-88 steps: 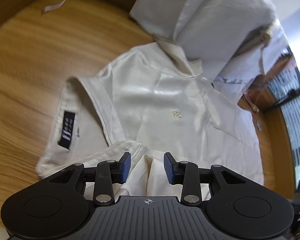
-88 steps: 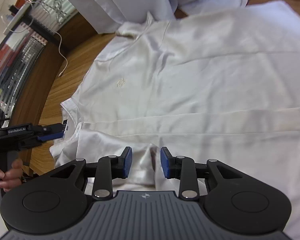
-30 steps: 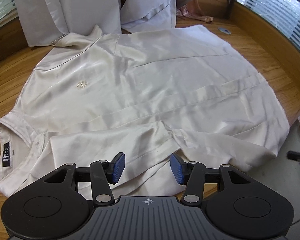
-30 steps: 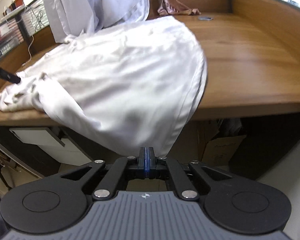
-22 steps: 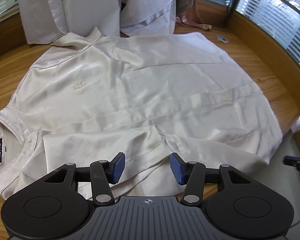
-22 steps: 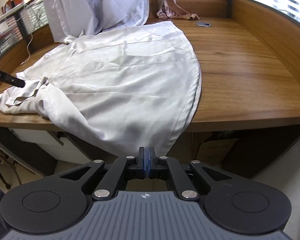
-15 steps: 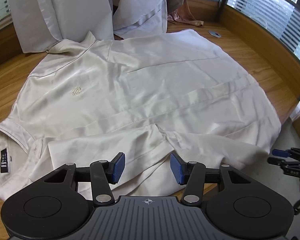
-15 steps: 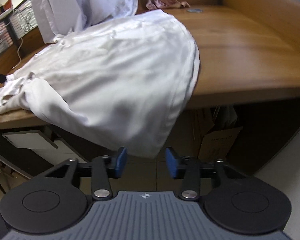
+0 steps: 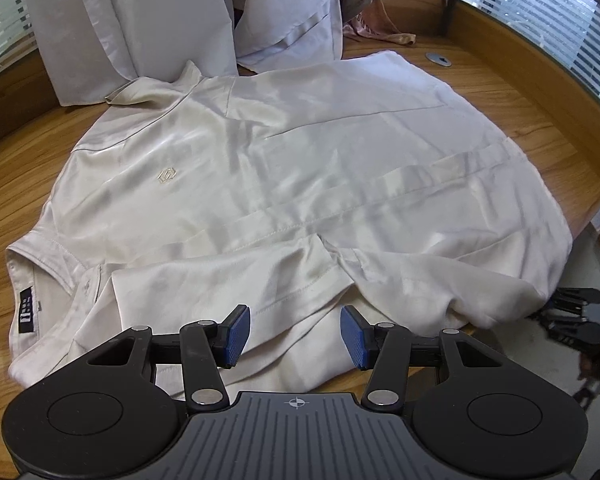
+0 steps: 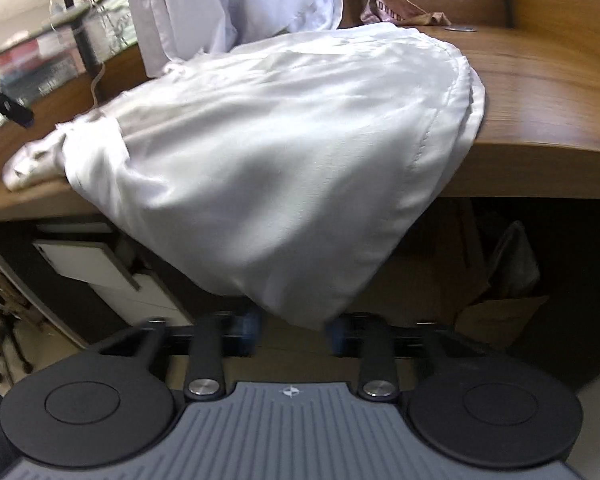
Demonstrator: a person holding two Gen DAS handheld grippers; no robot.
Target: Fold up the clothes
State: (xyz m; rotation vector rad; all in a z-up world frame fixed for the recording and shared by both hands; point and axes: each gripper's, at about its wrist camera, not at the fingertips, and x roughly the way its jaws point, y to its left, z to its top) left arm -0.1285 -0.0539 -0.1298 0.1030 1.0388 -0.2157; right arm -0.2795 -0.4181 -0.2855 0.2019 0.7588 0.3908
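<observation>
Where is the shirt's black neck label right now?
In the left wrist view the black neck label sits at the far left, inside the collar of the cream shirt, left of the folded sleeve.

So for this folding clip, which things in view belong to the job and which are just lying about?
In the job:
cream shirt
left gripper
right gripper

Lying about:
hanging white garments
pink cloth
cardboard box

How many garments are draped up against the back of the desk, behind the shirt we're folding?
3, maybe more hidden: a white garment back left, another white one beside it to the right, and a pinkish one further right. The shirt lies flat in front.
</observation>
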